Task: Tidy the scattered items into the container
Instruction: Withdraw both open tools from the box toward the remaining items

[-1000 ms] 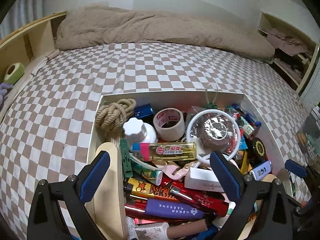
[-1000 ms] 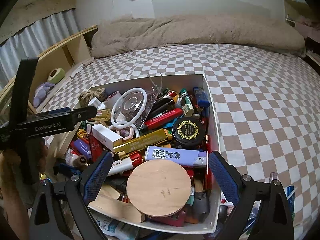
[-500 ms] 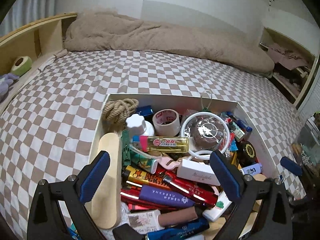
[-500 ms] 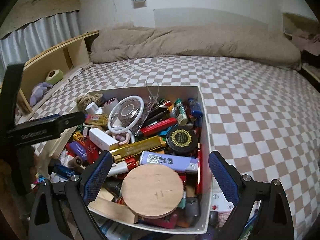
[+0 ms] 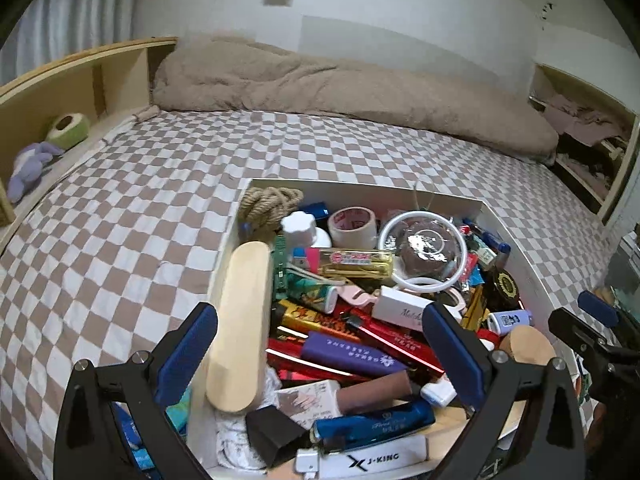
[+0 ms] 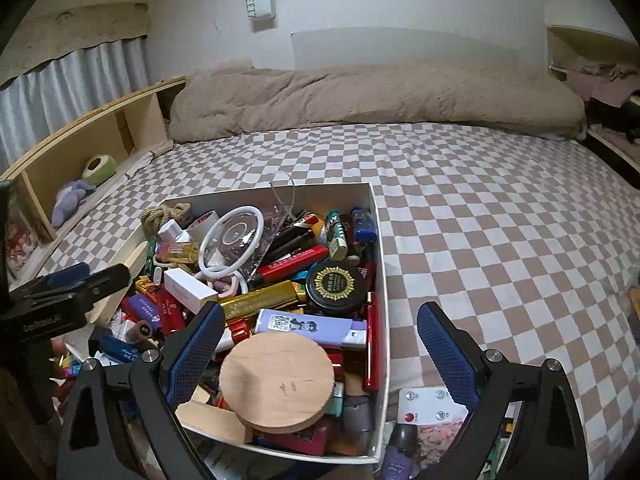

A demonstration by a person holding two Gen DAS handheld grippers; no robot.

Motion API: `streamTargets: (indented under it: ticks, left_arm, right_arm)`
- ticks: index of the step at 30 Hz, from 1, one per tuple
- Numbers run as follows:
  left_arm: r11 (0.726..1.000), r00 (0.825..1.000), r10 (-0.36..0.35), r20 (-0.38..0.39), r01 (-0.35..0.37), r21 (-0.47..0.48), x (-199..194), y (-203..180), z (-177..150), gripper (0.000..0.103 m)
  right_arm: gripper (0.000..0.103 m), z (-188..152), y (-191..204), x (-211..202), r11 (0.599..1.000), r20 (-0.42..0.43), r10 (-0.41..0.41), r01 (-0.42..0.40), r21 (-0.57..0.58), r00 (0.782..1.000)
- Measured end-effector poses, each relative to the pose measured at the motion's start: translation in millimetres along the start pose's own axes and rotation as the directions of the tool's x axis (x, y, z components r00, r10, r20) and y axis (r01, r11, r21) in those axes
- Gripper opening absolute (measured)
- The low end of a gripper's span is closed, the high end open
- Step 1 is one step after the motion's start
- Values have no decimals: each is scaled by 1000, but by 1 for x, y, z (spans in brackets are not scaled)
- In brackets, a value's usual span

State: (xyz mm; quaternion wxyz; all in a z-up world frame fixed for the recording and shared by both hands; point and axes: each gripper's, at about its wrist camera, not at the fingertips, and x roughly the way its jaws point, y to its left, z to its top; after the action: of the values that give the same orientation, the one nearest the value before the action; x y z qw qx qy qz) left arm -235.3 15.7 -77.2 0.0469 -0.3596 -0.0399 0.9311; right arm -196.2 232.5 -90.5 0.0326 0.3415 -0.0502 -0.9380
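Note:
A white box (image 5: 360, 191) sits on the checkered bed, heaped with lighters, tubes, a rope coil (image 5: 270, 204), a tape roll (image 5: 352, 226), a white-rimmed clear bowl (image 5: 424, 248) and a long wooden paddle (image 5: 240, 320). My left gripper (image 5: 320, 354) hangs open over the box's near end, holding nothing. In the right wrist view the box (image 6: 382, 280) holds a round wooden disc (image 6: 276, 380) and a black tin (image 6: 336, 282). My right gripper (image 6: 320, 354) is open above that disc, empty. A white card with a red button (image 6: 424, 404) lies outside the near right corner.
A beige duvet (image 5: 340, 84) lies across the bed's far end. A wooden shelf (image 6: 100, 136) runs along the left side, with a purple plush toy (image 5: 28, 168) on it. Loose blue packets (image 5: 132, 440) lie left of the box. Bare checkered sheet (image 6: 500, 240) spreads to the right.
Both grippers have drawn back and up from the box, so more of its near end and the wall behind the bed shows. Both stayed open, and nothing was picked up.

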Motion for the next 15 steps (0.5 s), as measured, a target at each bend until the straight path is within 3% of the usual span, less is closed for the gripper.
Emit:
streamTargets:
  ticks: [15]
  left_arm:
    - [998,998,49,26,-50,27,-20,3,-24,103]
  right_arm:
    - [97,-8,-2,-12,1000,35,-23,23,-3,999]
